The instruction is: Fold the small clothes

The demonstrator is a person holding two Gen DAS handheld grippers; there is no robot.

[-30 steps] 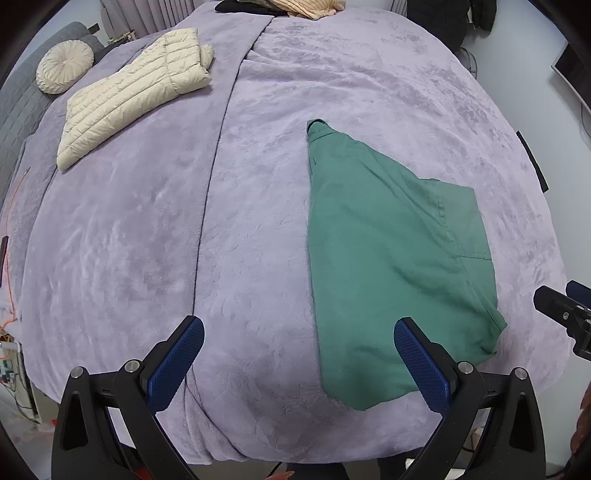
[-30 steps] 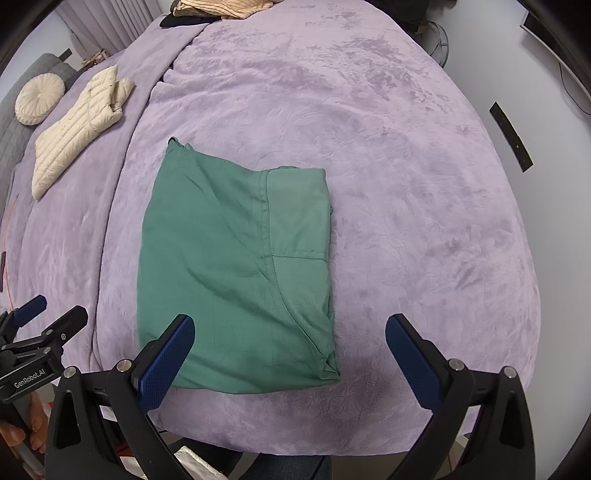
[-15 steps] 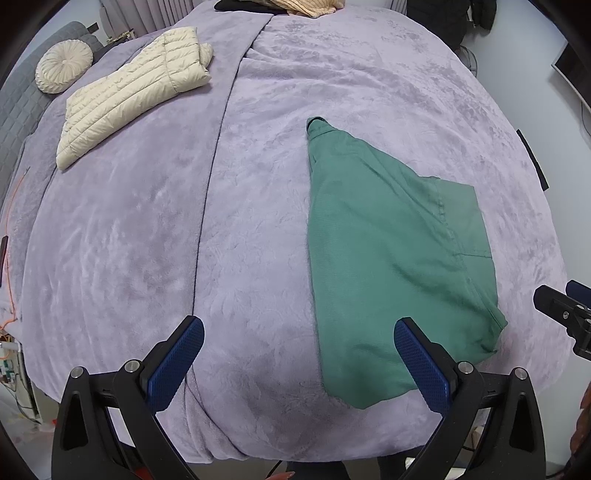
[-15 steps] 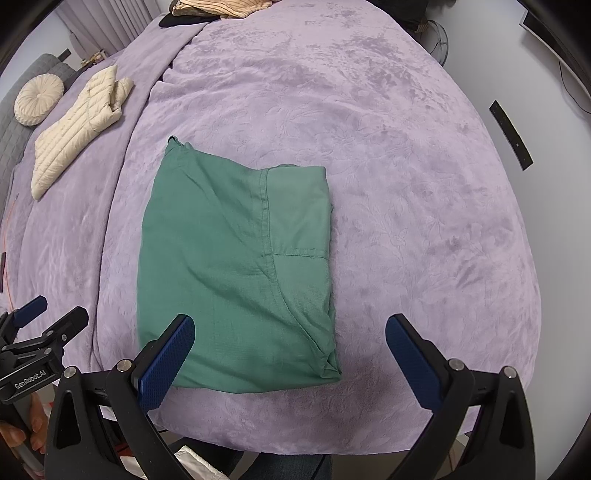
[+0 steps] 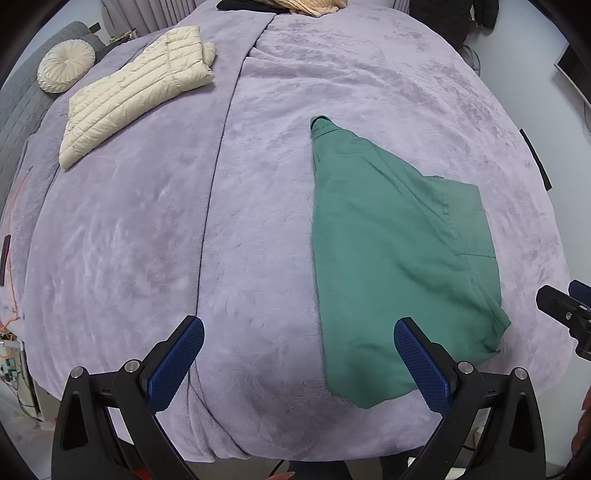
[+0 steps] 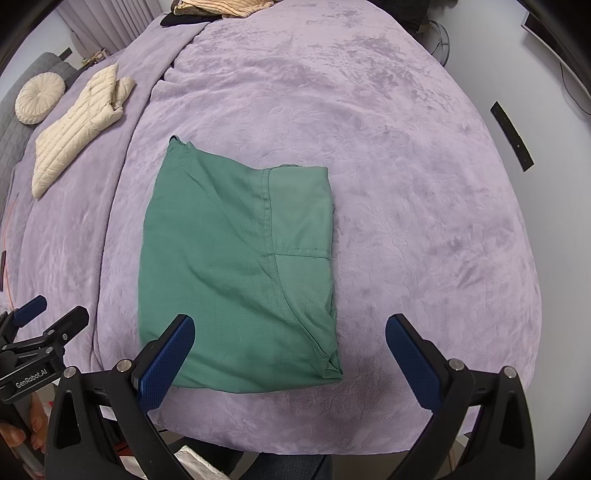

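Note:
A green garment [image 6: 236, 273] lies folded into a rough rectangle on the purple bed cover [image 6: 406, 184]; it also shows in the left wrist view [image 5: 391, 266], right of centre. My left gripper [image 5: 299, 365] is open and empty, held above the bed's near edge, to the left of the garment. My right gripper [image 6: 290, 356] is open and empty, held above the garment's near edge. The left gripper also appears in the right wrist view [image 6: 40, 332] at the lower left.
A cream quilted jacket [image 5: 136, 92] lies at the far left of the bed, next to a round cream cushion [image 5: 66, 70]. A pile of tan and black clothes [image 6: 221, 7] sits at the far end. A black strip [image 6: 511, 136] shows on the right.

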